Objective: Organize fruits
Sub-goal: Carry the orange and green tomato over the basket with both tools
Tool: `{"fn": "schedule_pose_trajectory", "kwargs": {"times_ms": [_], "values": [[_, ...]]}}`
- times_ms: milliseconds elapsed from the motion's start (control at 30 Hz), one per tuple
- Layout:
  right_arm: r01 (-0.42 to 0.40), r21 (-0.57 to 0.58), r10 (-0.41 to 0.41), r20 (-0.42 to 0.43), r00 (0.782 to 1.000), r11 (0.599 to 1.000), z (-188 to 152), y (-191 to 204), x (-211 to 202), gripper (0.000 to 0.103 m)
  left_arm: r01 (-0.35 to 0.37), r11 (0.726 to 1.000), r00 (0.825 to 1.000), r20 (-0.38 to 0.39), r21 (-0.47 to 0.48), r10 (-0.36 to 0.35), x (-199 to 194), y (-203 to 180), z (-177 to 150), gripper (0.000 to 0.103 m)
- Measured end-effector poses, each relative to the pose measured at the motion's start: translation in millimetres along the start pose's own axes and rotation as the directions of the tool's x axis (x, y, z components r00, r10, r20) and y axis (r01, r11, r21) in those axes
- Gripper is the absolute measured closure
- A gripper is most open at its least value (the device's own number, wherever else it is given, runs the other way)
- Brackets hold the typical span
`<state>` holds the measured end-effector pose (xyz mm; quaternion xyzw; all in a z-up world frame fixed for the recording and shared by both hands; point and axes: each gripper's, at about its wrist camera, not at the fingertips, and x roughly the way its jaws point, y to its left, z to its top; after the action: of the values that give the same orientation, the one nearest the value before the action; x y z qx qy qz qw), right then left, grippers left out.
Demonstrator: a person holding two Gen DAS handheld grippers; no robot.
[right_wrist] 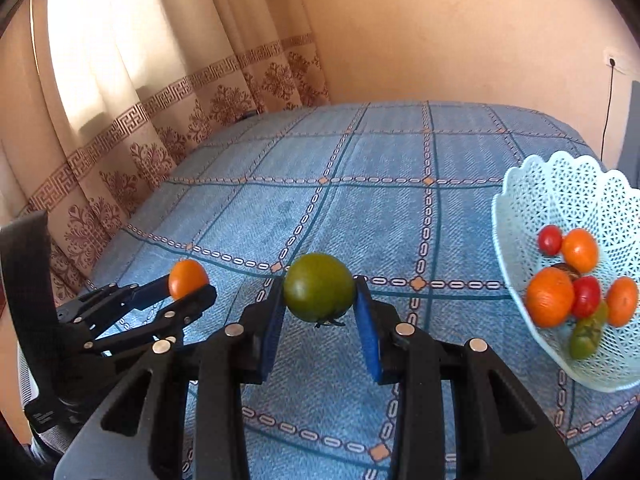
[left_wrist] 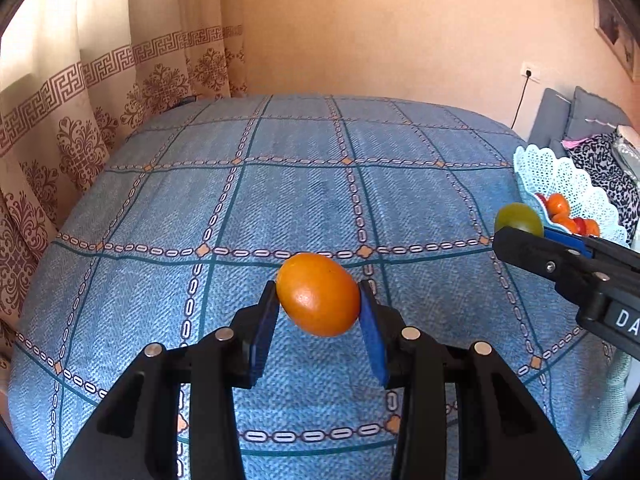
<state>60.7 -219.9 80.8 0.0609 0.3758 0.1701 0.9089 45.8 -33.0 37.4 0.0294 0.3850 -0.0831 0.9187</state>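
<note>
My left gripper [left_wrist: 319,300] is shut on an orange fruit [left_wrist: 319,294] and holds it above the blue checked cloth [left_wrist: 280,184]. My right gripper [right_wrist: 319,292] is shut on a green tomato [right_wrist: 319,286], also above the cloth. A pale blue lattice basket [right_wrist: 560,184] stands at the right and holds several orange, red and green fruits [right_wrist: 550,297]. In the left wrist view the right gripper [left_wrist: 516,232] with the green tomato [left_wrist: 519,219] is just left of the basket [left_wrist: 560,172]. In the right wrist view the left gripper [right_wrist: 191,288] with the orange fruit [right_wrist: 188,278] is at the left.
The cloth covers a bed-like surface with a patterned curtain [left_wrist: 80,120] along its left side and a peach wall behind. Grey cushions and leopard-print fabric [left_wrist: 600,160] lie beyond the basket. A wall socket with a black cable [left_wrist: 528,76] is at the back right.
</note>
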Motion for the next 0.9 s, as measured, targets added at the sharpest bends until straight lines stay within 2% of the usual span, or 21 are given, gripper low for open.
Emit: {"fn": "schedule_pose_trajectory", "kwargs": {"times_ms": [600,900], "values": [[0.01,0.091,-0.019,0.105,0.994,0.996,-5.2,-46.0,-52.2,0.068,0.04,0.994,0.997,0.057,0.099,-0.046,-23.5,-55.5,16.2,0.063],[0.04,0.149,-0.064,0.161,0.985,0.988,-6.5,-76.8,-75.4,0.068,0.07,0.985,0.993,0.081,0.159,-0.084,-28.8,-91.8,27.2,0.063]]}}
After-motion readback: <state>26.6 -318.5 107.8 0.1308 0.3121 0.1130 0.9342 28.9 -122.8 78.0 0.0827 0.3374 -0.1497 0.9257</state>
